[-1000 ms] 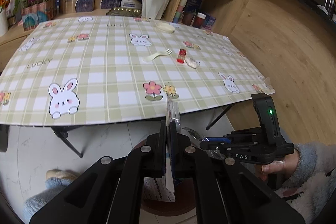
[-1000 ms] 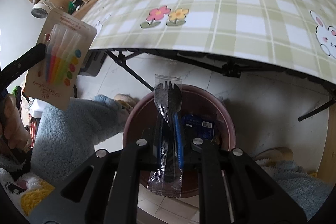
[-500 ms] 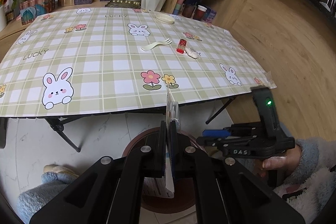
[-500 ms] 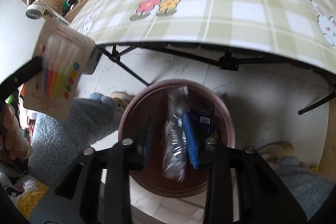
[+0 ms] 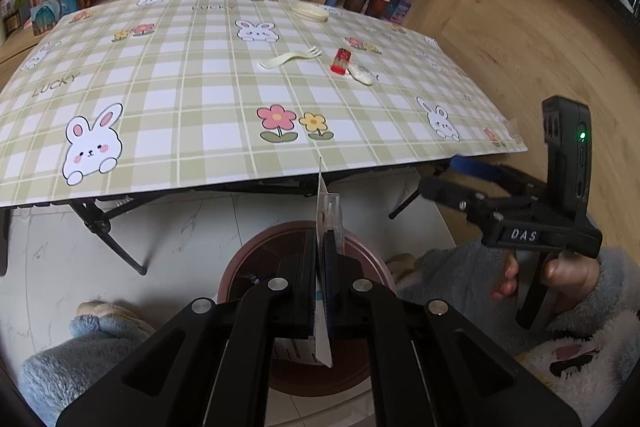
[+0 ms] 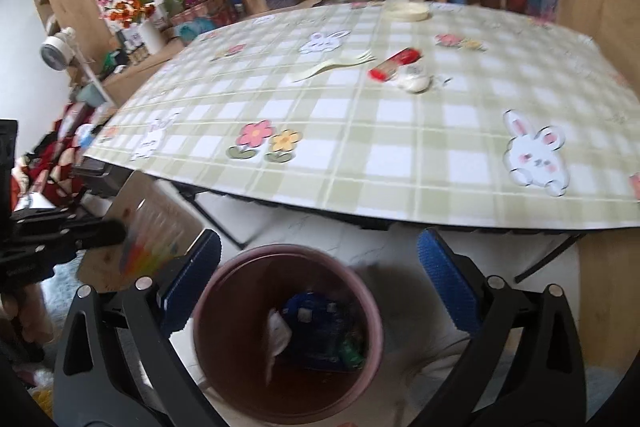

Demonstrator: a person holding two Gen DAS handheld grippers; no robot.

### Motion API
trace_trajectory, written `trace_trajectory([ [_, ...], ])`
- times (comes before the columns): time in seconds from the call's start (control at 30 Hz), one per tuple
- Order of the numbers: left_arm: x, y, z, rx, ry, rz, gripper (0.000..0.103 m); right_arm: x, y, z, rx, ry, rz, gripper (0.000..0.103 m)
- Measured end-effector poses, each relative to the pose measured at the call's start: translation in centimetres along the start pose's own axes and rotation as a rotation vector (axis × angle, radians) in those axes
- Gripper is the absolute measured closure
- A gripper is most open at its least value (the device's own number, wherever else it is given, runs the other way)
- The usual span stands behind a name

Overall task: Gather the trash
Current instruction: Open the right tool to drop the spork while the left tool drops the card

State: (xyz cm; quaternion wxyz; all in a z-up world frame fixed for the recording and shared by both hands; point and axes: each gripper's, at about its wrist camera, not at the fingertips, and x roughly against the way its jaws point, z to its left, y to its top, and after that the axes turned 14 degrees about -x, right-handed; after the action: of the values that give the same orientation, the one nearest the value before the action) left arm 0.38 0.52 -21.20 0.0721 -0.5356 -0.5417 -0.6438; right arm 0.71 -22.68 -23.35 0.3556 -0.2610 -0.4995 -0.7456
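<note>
Right gripper (image 6: pixel 318 281): my jaws have just been opening and now stand at full spread, nothing between the blue pads. It hangs over the round maroon plastic bin (image 6: pixel 216 291) on the pale floor tiles in front of the table. In the bin I can make out a clear plastic wrapper, a dark blue packet and something green; blur prevents a surer count.

Left gripper (image 5: pixel 320 247): my jaws are clamped nearly together on a flat cardboard-backed blister pack of coloured sticks (image 5: pixel 329 203), held edge-on and upright above the same bin, not yet released.

Progress, my judgement: roughly midway. Right hand's load looks delivered; left hand's pack is poised over the bin and only needs letting go.

Left on the green-checked bunny tablecloth (image 5: pixel 168 95), counted:
- cream plastic fork (image 5: pixel 289 58): 1
- small red rectangular packet (image 5: pixel 341 60): 1
- crumpled white wrapper (image 5: pixel 363 75), touching or just beside the red packet: 1
- flat cream round lid or tape roll (image 5: pixel 309 11) at the far edge: 1, unsure it counts as trash

So three certain pieces, maybe four, after the pack drops
</note>
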Motion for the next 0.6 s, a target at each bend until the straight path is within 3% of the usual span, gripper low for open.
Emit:
trace_trajectory([
  [0.5,-3.3,-0.8,0.3,0.037,-0.024,0.106,0.098,0.0,-0.1,-0.9,-0.011,-0.019,-0.033,0.006],
  [0.57,-3.4,-0.8,0.5,0.045,-0.019,0.108,0.091,0.1,-0.2,-0.9,-0.014,-0.022,-0.029,0.006],
  [0.6,-3.4,-0.7,0.5,0.047,-0.012,0.107,0.079,0.1,-0.2,-0.9,-0.015,-0.023,-0.030,0.006],
])
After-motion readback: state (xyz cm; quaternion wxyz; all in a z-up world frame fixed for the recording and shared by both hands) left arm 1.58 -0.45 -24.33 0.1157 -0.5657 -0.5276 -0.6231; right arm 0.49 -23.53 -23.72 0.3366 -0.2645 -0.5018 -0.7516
